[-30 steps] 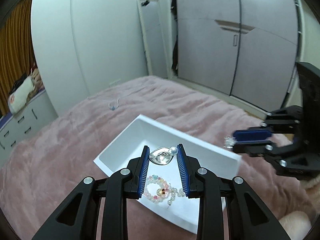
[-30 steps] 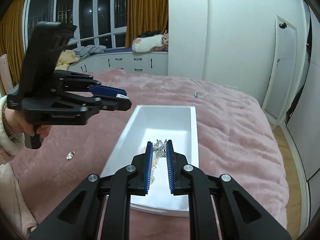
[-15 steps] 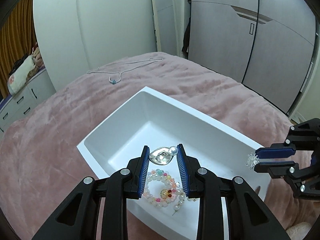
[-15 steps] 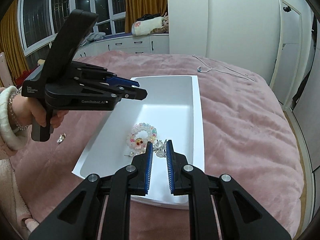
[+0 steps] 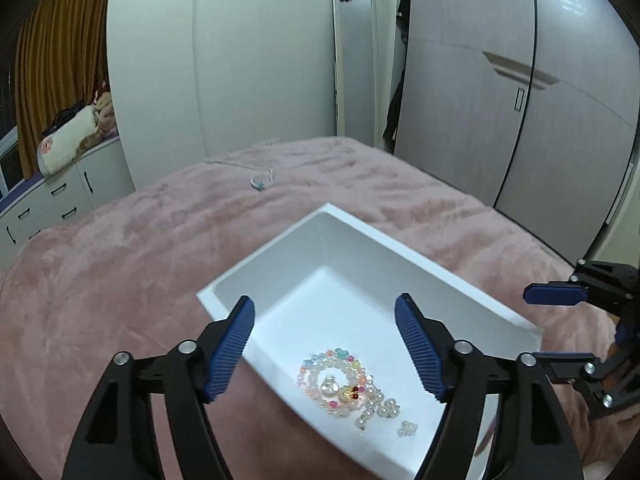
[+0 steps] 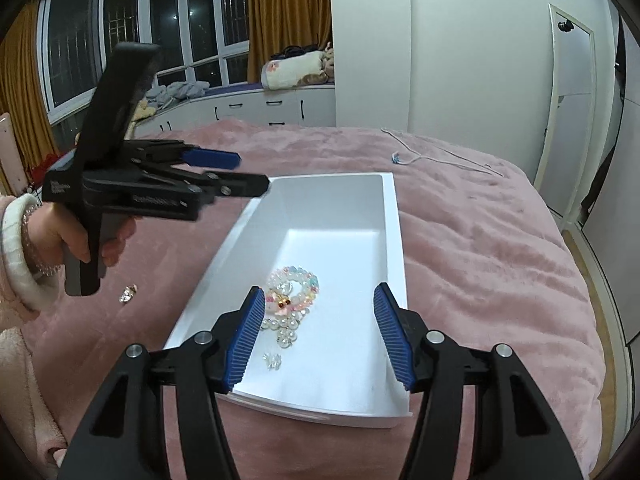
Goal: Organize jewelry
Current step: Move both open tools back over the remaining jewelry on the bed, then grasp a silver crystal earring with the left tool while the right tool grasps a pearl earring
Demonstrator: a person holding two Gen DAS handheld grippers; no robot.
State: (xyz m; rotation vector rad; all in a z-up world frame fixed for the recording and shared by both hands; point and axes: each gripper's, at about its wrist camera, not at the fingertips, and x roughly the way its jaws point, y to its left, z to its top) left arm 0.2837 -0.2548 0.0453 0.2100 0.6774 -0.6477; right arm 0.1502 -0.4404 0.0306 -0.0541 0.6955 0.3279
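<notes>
A white box [image 5: 460, 280] [image 6: 394, 240] lies on the pink bed. In it are a pastel bead bracelet [image 5: 334, 362] [image 6: 298, 280], a silver brooch with a pearl [image 5: 329, 385] lying on the bracelet, pearl pieces [image 5: 380, 406] [image 6: 285, 330] and a small crystal piece [image 5: 407, 429] [image 6: 273, 360]. My left gripper [image 5: 324, 344] [image 6: 236, 174] is open and empty above the box. My right gripper [image 6: 318, 336] [image 5: 560, 324] is open and empty above the box's near end.
A small silver piece [image 6: 128, 293] lies on the pink blanket [image 5: 120, 264] left of the box. A thin necklace with a blue pendant [image 5: 260, 184] [image 6: 400, 158] lies at the bed's far side. Wardrobes, a mirror and drawers stand beyond the bed.
Both grippers have opened. The brooch left my left gripper and now lies on the bracelet. The crystal piece left my right gripper and lies in the box.
</notes>
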